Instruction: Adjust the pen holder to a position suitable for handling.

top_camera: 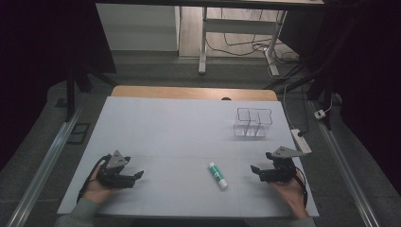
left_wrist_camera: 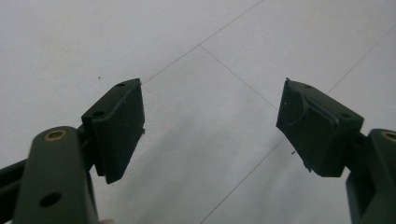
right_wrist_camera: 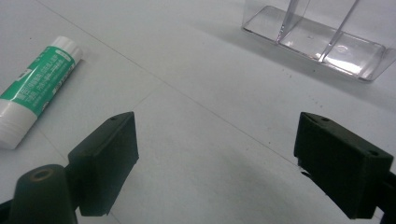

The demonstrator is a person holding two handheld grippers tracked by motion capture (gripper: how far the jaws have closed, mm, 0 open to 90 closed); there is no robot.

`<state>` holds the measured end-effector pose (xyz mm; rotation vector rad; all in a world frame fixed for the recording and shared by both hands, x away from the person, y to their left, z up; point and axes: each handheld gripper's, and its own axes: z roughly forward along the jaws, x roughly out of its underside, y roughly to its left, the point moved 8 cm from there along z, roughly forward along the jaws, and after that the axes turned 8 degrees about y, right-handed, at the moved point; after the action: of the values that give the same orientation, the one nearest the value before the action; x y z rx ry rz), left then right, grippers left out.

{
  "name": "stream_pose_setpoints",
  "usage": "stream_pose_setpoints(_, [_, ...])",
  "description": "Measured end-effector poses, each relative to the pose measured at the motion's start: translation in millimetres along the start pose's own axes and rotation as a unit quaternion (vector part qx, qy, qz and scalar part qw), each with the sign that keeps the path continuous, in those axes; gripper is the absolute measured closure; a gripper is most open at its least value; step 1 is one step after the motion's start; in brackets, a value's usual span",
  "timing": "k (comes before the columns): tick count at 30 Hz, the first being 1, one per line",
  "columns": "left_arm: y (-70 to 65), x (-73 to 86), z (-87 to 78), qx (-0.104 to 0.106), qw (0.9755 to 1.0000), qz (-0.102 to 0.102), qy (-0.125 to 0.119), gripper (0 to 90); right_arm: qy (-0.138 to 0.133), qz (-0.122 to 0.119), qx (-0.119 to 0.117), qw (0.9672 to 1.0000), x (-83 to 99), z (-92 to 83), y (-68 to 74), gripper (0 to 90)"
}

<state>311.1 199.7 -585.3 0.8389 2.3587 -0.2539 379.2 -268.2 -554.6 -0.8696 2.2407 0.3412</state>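
Observation:
A green and white glue stick (top_camera: 218, 175) lies flat on the white table (top_camera: 179, 137) near its front edge, between my two hands. In the right gripper view the glue stick (right_wrist_camera: 38, 84) lies to the left, beyond the jaws. My left gripper (top_camera: 137, 176) rests low at the front left, open, with bare table between its jaws (left_wrist_camera: 210, 126). At the front right my right gripper (top_camera: 256, 170) points toward the stick, open and holding nothing (right_wrist_camera: 215, 163). A clear plastic organiser (top_camera: 253, 122) with compartments stands at the back right; its base (right_wrist_camera: 322, 44) looks bare.
A wooden strip (top_camera: 194, 92) runs along the table's far edge. A white power strip (top_camera: 301, 140) lies just off the right side. Desk legs and cables (top_camera: 246, 45) stand on the floor behind. Metal rails (top_camera: 42, 170) flank the table.

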Motion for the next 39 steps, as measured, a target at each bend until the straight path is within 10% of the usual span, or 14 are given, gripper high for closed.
stream_pose_setpoints(39, [-2.0,0.1,4.1,0.004,1.0000,-0.002,0.005,23.2,-0.024,0.023,0.013,0.9994,-26.2,-1.7,-18.7,22.5])
